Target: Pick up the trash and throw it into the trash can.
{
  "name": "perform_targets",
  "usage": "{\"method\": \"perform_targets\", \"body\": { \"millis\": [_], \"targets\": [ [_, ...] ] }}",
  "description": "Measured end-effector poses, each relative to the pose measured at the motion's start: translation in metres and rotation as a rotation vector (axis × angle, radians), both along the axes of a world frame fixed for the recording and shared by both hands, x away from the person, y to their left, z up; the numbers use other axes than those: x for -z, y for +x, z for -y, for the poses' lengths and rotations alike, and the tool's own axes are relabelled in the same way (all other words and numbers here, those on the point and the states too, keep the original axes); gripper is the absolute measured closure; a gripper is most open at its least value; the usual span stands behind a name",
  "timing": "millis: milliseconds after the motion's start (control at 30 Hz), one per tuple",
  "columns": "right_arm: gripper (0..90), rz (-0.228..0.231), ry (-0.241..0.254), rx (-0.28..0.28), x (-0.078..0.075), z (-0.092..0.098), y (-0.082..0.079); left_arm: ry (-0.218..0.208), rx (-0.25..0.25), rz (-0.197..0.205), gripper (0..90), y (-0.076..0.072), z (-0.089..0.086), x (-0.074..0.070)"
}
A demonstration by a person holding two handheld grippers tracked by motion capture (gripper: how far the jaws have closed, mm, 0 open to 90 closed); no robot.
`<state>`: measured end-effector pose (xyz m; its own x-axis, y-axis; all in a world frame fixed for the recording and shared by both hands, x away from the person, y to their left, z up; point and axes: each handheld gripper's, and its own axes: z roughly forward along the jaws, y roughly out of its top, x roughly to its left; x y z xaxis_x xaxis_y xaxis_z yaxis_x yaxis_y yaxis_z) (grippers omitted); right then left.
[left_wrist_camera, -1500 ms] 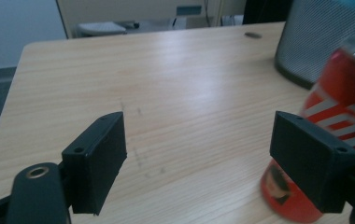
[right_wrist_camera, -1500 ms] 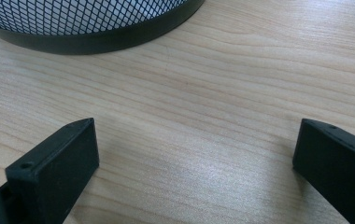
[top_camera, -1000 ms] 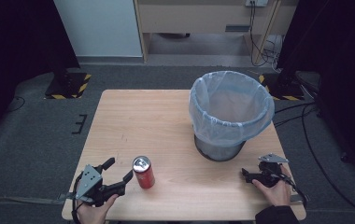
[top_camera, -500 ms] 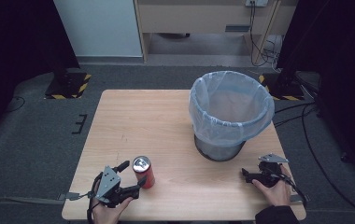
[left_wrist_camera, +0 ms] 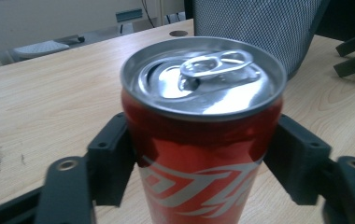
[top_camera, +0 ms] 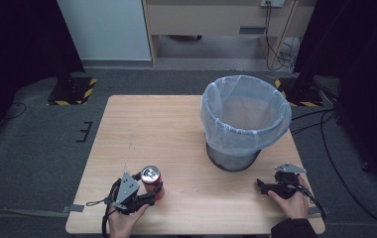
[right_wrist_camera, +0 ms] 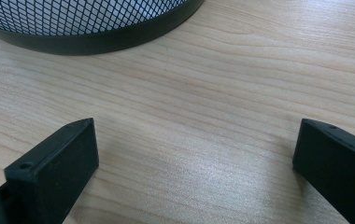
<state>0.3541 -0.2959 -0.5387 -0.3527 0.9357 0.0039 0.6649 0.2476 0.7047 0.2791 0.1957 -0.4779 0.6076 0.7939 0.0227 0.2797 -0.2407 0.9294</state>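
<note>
I am gripping the red can with my left gripper, near the table's front edge at about 7 o'clock. My 2 jaws have just been closing, and in the left gripper view they are pressing on either side of the can, which is standing upright with its silver top and pull tab showing. Moving right, the mesh bin with its pale blue liner is standing at about 2 o'clock on the table, well apart from the can. Further right, at about 5 o'clock, my right gripper is resting on the wood just in front of the bin. In the right gripper view its 2 jaws are standing wide apart over bare table, and the bin's black base is lying at 11 o'clock.
</note>
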Motion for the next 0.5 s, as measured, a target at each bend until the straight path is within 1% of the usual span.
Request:
{"method": "perform_targets", "body": {
  "millis": [67, 200, 367, 400, 500],
  "targets": [
    [0.4, 0.000, 0.000, 0.001, 0.000, 0.000, 0.000, -0.009, -0.002, -0.009, 33.1, 0.001, -0.001, 0.000],
    [0.4, 0.000, 0.000, 0.001, 0.000, 0.000, 0.000, -0.002, -0.009, -0.004, 33.2, 0.000, -0.002, -0.002],
    [0.4, 0.000, 0.000, 0.000, 0.000, 0.000, 0.000, -0.031, -0.006, 0.028, 33.3, -0.004, -0.005, -0.010],
    [0.4, 0.000, 0.000, 0.000, 0.000, 0.000, 0.000, -0.031, -0.006, 0.028, 33.2, -0.004, -0.005, -0.010],
    [0.4, 0.001, 0.000, 0.001, 0.000, 0.000, 0.000, -0.048, -0.004, 0.043, 33.2, -0.006, -0.006, -0.015]
  ]
}}
